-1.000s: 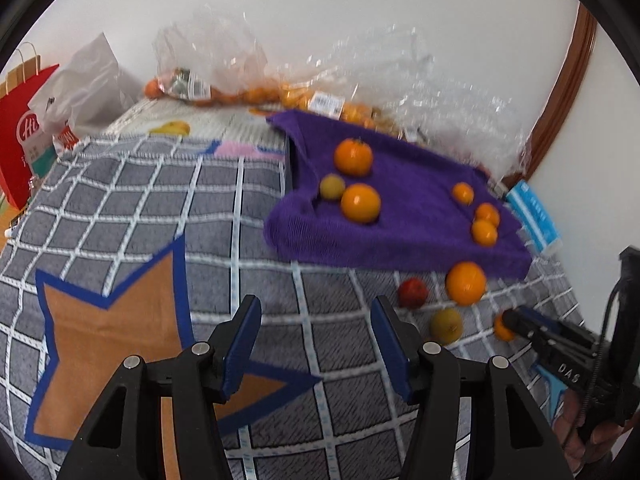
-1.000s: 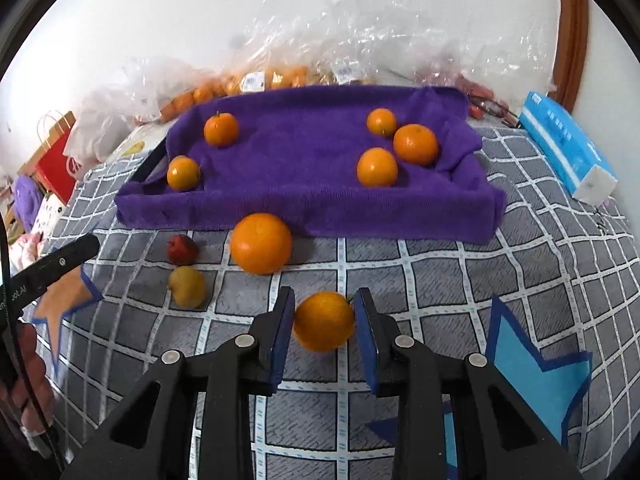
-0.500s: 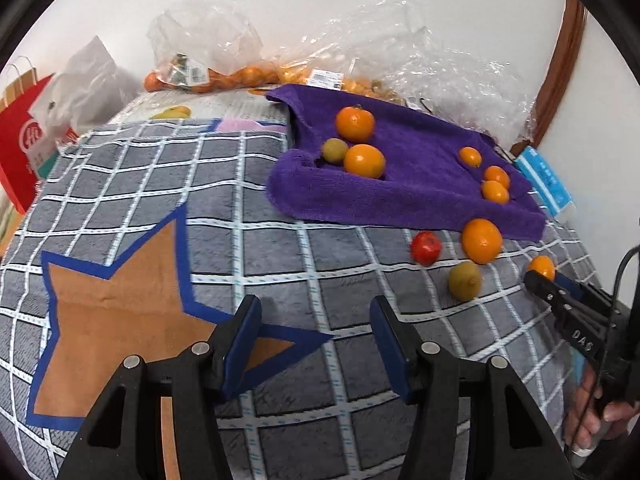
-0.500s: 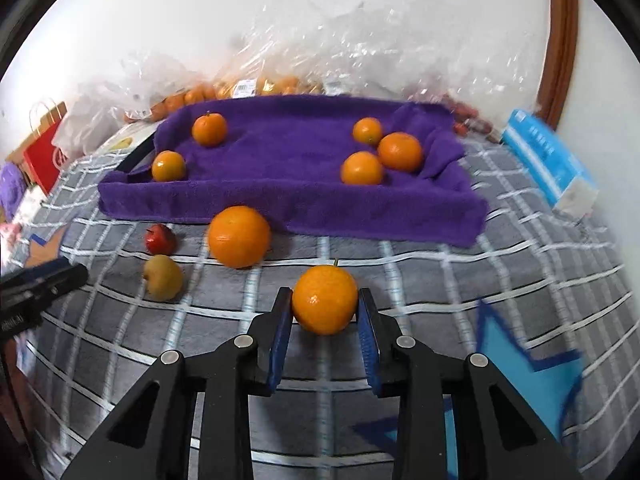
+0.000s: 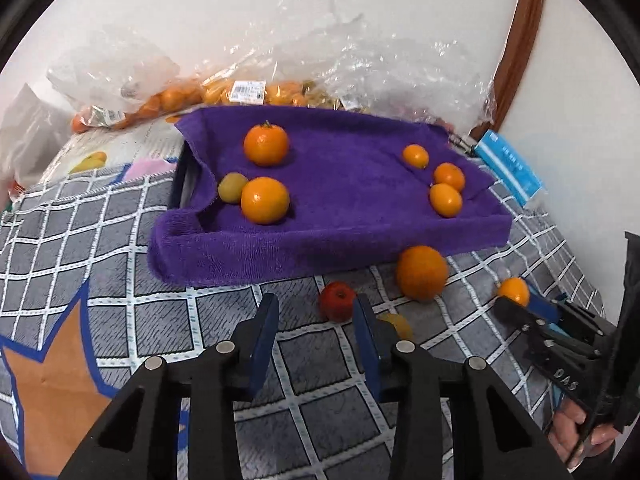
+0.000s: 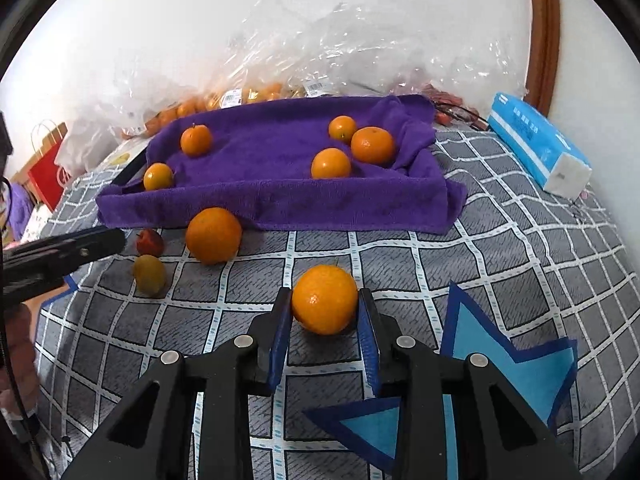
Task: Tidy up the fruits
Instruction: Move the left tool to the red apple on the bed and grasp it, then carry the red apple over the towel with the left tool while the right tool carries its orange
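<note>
While left tool (image 5: 314,320) hovers agape, empty, right tool (image 6: 324,312) clamps orange (image 6: 324,299).

The left tool (image 5: 314,320) was held open above the checked grey bedcover (image 5: 132,280), with nothing between its blue pads. A small red fruit (image 5: 337,301) was seen just ahead of it, and a yellowish fruit (image 5: 396,324) was partly hidden behind the right pad. A large orange (image 5: 422,273) lay close to the purple towel (image 5: 352,208), on which six fruits were placed. The right tool (image 5: 516,304) was seen at the right edge with a small orange (image 5: 513,291) at its tip.
</note>
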